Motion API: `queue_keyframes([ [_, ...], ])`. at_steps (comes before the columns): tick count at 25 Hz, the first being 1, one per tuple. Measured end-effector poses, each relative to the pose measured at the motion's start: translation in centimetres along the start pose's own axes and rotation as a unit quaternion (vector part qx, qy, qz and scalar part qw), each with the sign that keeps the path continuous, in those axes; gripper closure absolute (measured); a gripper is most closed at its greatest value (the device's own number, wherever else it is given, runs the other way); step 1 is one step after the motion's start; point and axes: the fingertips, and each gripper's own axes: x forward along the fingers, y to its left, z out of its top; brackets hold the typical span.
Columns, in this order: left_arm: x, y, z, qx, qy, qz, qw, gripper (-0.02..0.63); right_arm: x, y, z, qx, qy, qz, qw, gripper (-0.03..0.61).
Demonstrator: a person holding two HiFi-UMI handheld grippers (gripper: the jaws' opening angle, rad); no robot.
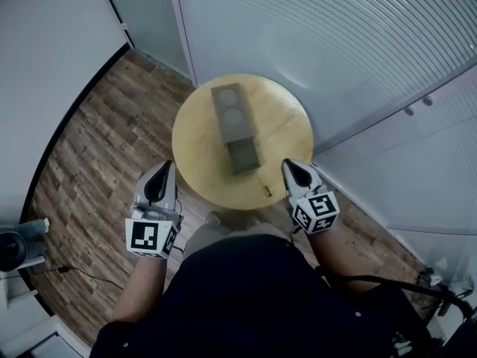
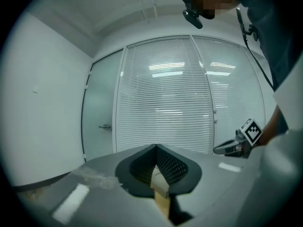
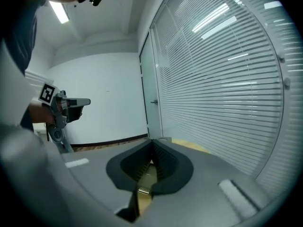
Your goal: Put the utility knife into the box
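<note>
Even, cool indoor light; ceiling strip lamp (image 3: 60,12) upper left, its reflections streak the blinds (image 2: 165,72); strong fisheye, dark vignetted corners, slightly soft

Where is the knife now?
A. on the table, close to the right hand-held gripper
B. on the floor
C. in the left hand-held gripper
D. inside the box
A: the knife lies on the table, outside the box, beside the right hand-held gripper.

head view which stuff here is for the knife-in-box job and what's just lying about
For the job: box; knife near the table edge; left gripper, right gripper, both shut and empty.
Just lying about: floor cable; grey device at the left edge.
</note>
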Motion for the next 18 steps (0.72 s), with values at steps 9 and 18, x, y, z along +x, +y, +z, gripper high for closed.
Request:
queue_keyframes([
  [9,3.4,0.2,-1.2,-0.009,0.004,-0.105,0.9944,0.611,0.1,2.2,0.5,-0.011,-0.003,-0.095,0.995,0.571],
  [18,5.7,-2.6,-4.4,-0.027,0.021,-0.117,0.9926,0.611,-2.8,0.5,-2.0,-0.003,0.036,-0.122,0.992,0.571],
])
